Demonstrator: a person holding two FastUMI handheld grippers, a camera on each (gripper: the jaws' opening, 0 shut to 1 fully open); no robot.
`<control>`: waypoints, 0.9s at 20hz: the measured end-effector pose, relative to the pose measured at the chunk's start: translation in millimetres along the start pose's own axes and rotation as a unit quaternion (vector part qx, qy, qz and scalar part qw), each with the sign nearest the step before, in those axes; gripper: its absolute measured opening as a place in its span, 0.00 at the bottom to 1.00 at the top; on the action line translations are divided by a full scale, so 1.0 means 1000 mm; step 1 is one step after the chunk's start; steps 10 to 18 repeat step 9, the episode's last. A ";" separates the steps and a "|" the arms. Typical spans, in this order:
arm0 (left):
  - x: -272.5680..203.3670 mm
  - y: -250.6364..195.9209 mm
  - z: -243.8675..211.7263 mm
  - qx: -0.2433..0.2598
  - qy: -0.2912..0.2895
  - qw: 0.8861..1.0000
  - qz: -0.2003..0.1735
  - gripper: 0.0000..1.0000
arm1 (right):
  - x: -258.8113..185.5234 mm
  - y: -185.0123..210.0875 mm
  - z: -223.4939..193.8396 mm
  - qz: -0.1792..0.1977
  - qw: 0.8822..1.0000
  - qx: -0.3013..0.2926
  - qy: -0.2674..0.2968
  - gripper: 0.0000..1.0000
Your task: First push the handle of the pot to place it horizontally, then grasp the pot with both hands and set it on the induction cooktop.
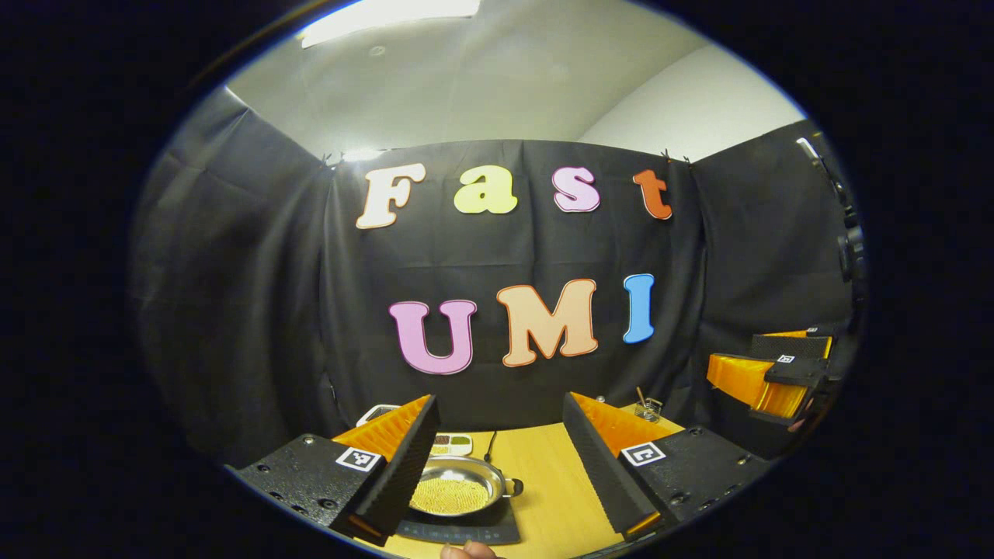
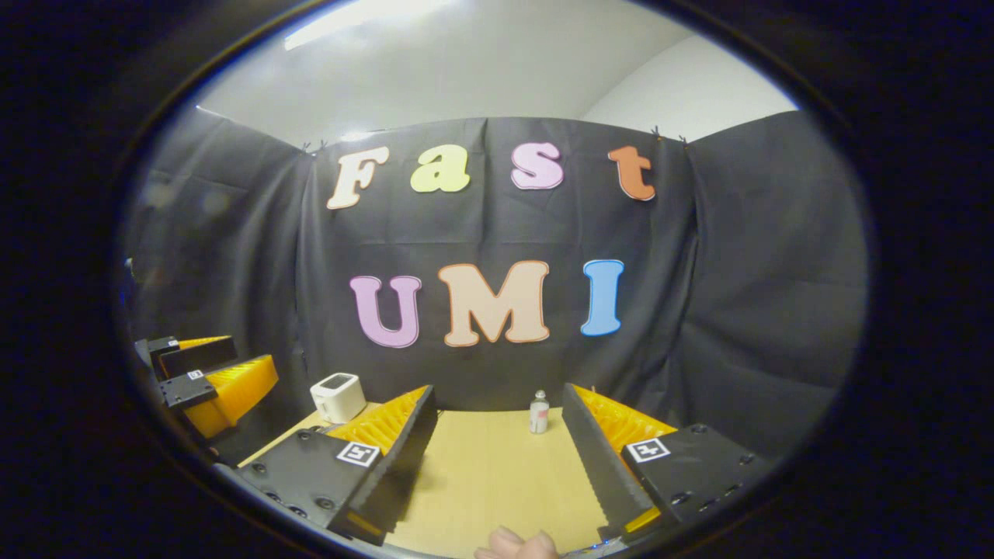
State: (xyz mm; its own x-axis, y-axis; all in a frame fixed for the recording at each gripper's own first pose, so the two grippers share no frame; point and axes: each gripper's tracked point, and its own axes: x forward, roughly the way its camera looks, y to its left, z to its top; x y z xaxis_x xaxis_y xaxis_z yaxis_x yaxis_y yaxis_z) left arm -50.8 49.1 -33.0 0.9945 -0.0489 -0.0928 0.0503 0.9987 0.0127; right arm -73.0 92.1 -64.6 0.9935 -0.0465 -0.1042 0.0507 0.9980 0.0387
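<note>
The left claw (image 1: 497, 458) hangs above the surface (image 1: 555, 473) with its fingers spread wide and nothing between them; in the left gripper view the pot (image 1: 458, 487) shows in the gap beyond its fingers, well below and apart from them. The right claw (image 2: 497, 458) is spread just as wide and also holds nothing, pointing at a bare stretch of the surface with a small bottle (image 2: 538, 412) standing near the back wall and a white box-like appliance (image 2: 338, 397) off to the left side.

The pot sits on the dark, flat induction cooktop (image 1: 466, 531), its bowl full of something yellow and grainy. A short side handle (image 1: 513, 487) sticks out toward the right of that view, roughly level across the frame; the opposite side is hidden behind the claw's finger. Behind the pot lie a small divided tray (image 1: 452, 444) and a thin dark utensil (image 1: 491, 446), and a small glass jar (image 1: 648, 407) stands further right.

As I read it, the task looks complete or nearly so: the pot rests on the cooktop and both claws are free and raised clear of it. What I cannot confirm is whether the pot sits centred on the cooktop, since the near finger covers its left part. A fingertip (image 1: 466, 552) of the person shows at the bottom edge.
</note>
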 end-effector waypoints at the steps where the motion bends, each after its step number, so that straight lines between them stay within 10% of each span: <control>1: -0.006 0.002 0.001 0.002 0.001 1.000 0.004 0.96 | -0.004 -0.001 -0.001 0.001 1.000 0.003 -0.003 0.93; 18: -0.012 -0.021 0.018 0.009 0.004 0.999 0.043 0.94 | -0.008 -0.040 0.006 0.031 1.000 0.006 0.000 0.93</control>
